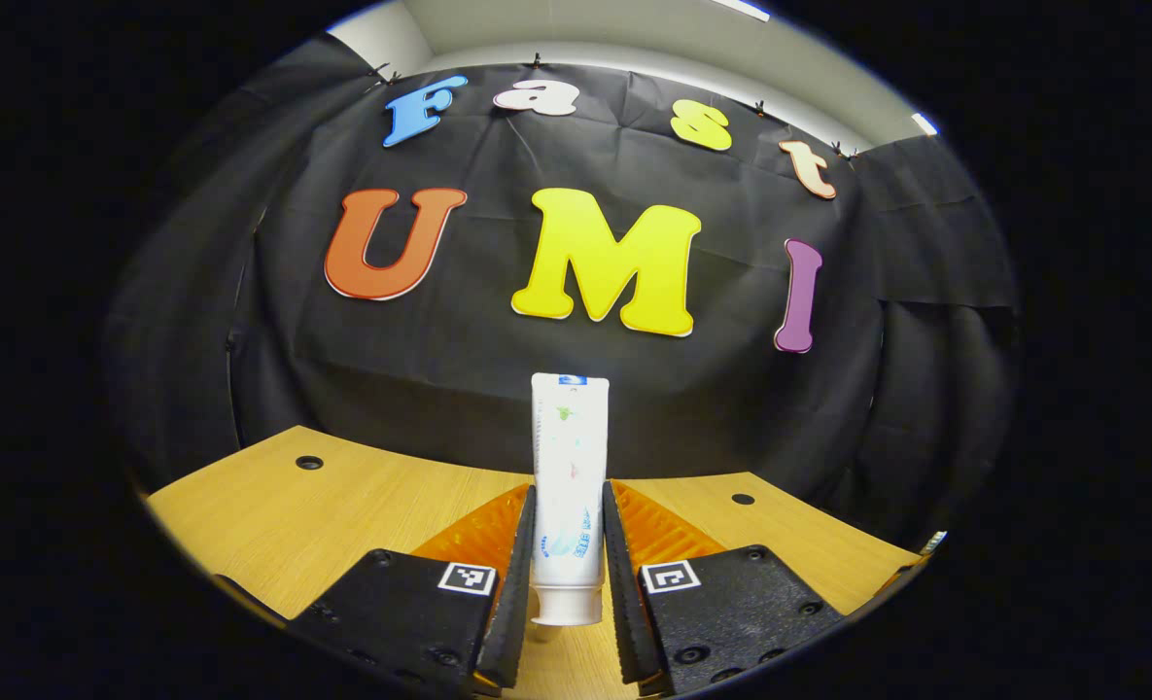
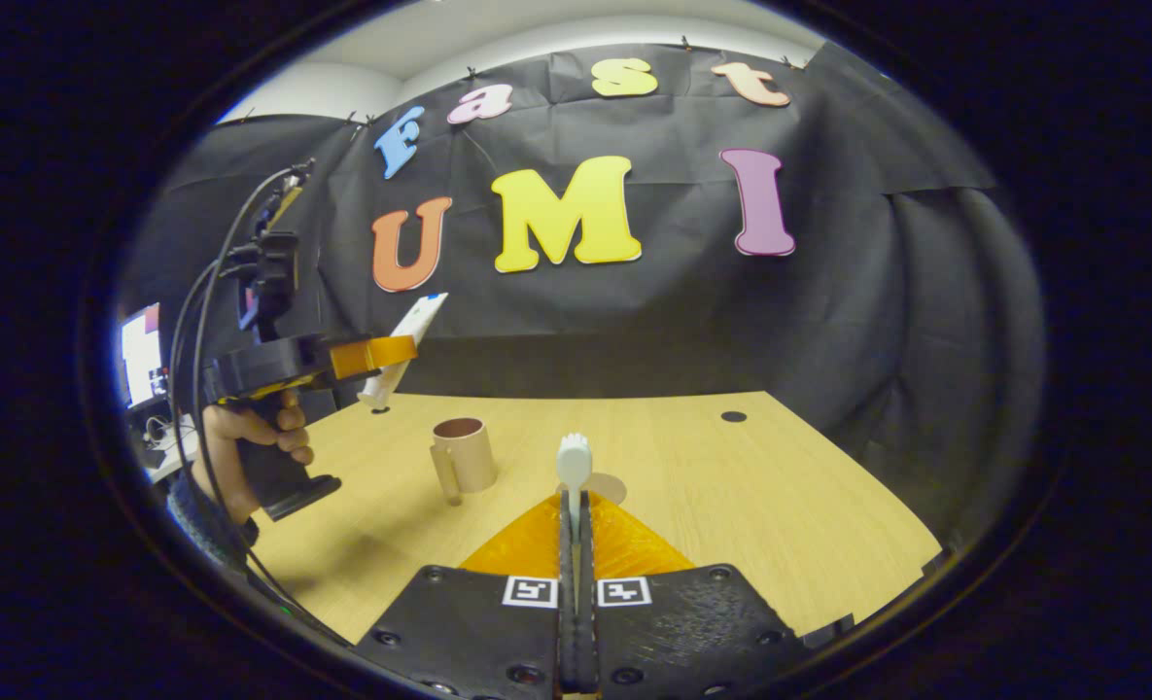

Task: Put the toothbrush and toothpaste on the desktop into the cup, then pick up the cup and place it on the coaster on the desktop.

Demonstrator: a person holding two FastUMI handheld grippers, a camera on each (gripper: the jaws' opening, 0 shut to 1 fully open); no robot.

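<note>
My left gripper [image 1: 570, 530] is shut on a white toothpaste tube [image 1: 570, 467], which stands up between the fingers with its cap down. The right gripper view shows that same gripper [image 2: 381, 355] held in a hand above the table's left side, the tube [image 2: 405, 345] tilted in it. My right gripper [image 2: 576, 515] is shut on a white toothbrush [image 2: 574, 465], whose head sticks out ahead of the fingers. A tan cup [image 2: 464, 453] with a handle stands upright on the wooden desktop [image 2: 731, 486], left of the toothbrush. A pale round coaster [image 2: 610, 486] lies just behind the brush head.
The desktop has small round holes at the far left [image 1: 309, 463] and the far right [image 2: 733, 416]. A black cloth wall closes the back. Cables trail from the left gripper, and a lit screen [image 2: 140, 355] shows at the far left.
</note>
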